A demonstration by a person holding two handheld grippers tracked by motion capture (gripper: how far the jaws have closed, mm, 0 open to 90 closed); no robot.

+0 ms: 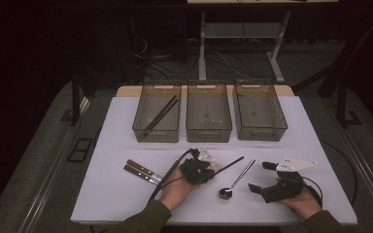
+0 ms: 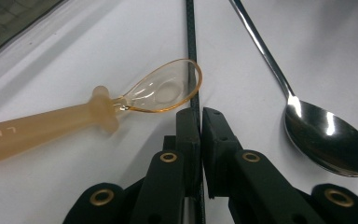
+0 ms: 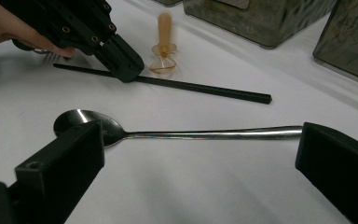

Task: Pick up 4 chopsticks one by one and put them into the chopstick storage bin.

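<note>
My left gripper (image 1: 205, 171) (image 2: 199, 115) (image 3: 128, 74) rests low on the white table, shut on a thin black chopstick (image 1: 230, 162) (image 2: 191, 46) (image 3: 205, 88) that lies flat. An amber plastic spoon (image 2: 51, 126) (image 3: 164, 28) lies just beside those jaws, its clear bowl touching the chopstick. A metal spoon (image 1: 235, 180) (image 2: 326, 135) (image 3: 191, 135) lies to the right of it. My right gripper (image 1: 261, 176) (image 3: 200, 144) is open, its wide jaws standing either side of the metal spoon's length without touching it.
Three clear bins stand in a row at the back: the left one (image 1: 156, 137) holds dark chopsticks (image 1: 162, 114), beside the middle one (image 1: 209, 136) and the right one (image 1: 260, 135). Two wood-handled utensils (image 1: 141, 171) lie left of my left hand.
</note>
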